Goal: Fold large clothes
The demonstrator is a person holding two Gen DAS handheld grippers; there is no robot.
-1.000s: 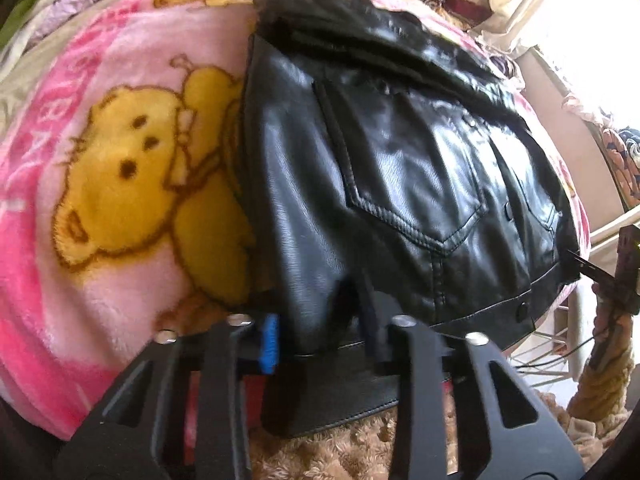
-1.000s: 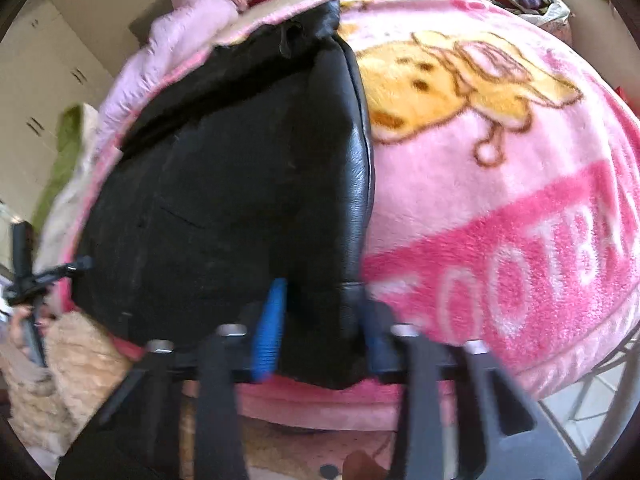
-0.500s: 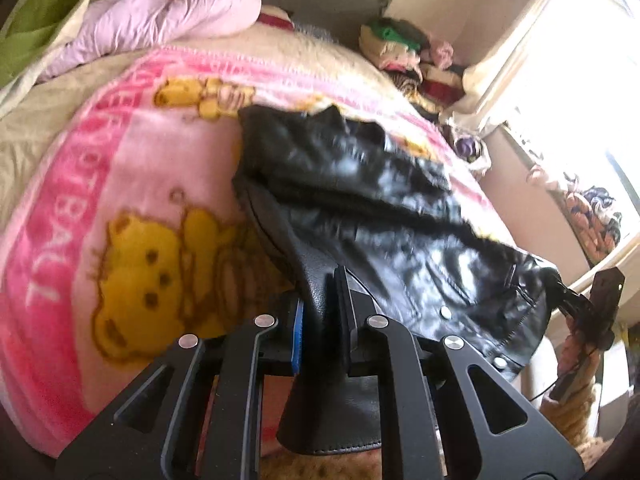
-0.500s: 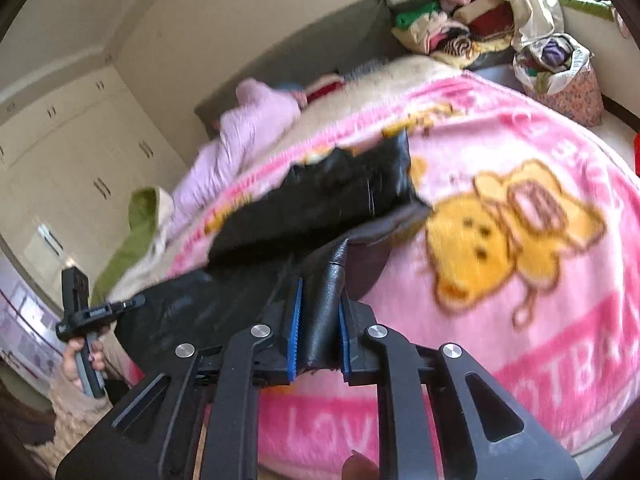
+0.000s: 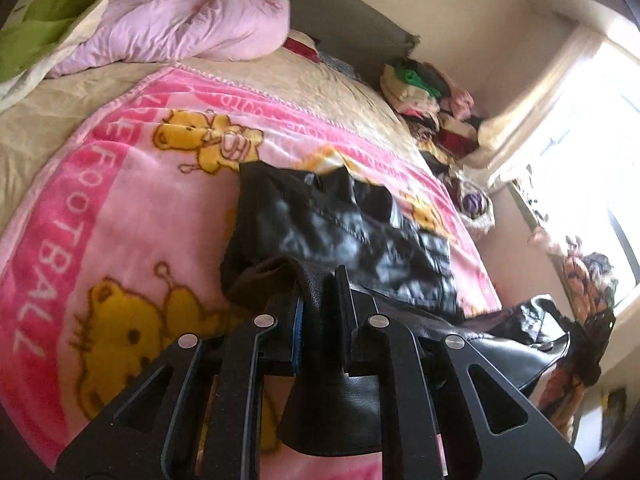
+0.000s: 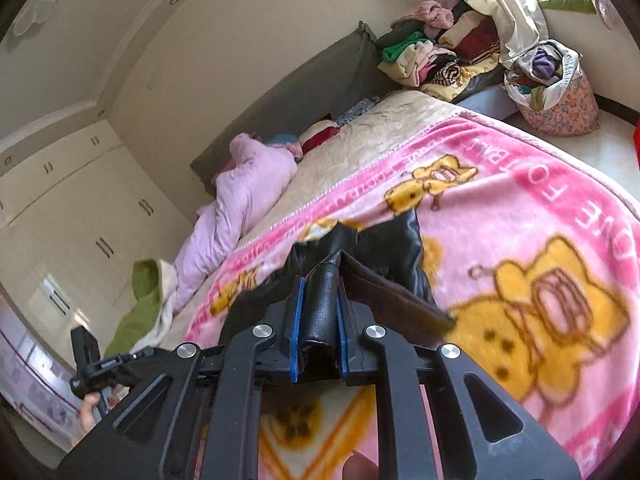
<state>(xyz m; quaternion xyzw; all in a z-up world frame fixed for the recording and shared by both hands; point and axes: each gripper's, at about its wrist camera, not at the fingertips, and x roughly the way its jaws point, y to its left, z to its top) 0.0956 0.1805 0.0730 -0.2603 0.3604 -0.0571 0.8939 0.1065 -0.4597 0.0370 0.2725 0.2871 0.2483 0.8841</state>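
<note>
A black leather jacket [image 5: 340, 224] lies partly on the pink bear blanket [image 5: 120, 208]. Its near hem is lifted off the bed. My left gripper [image 5: 318, 304] is shut on one corner of the hem, with leather hanging below the jaws. My right gripper [image 6: 318, 308] is shut on the other corner of the jacket [image 6: 384, 248]; the brown lining shows beside it. The far part of the jacket still rests on the blanket [image 6: 520, 200]. In the right wrist view my left gripper [image 6: 104, 368] shows small at the lower left.
A lilac quilt [image 5: 188, 24] and a green cloth [image 5: 44, 20] lie at the head of the bed. A pile of clothes [image 6: 440, 56] and a floral bag [image 6: 556, 92] stand beside the bed. A bright window [image 5: 592, 152] is on the right, wardrobes [image 6: 60, 216] on the left.
Both grippers closed on the jacket's hem corners and rose, lifting the near half of the jacket off the blanket. The views now look down the bed from higher up.
</note>
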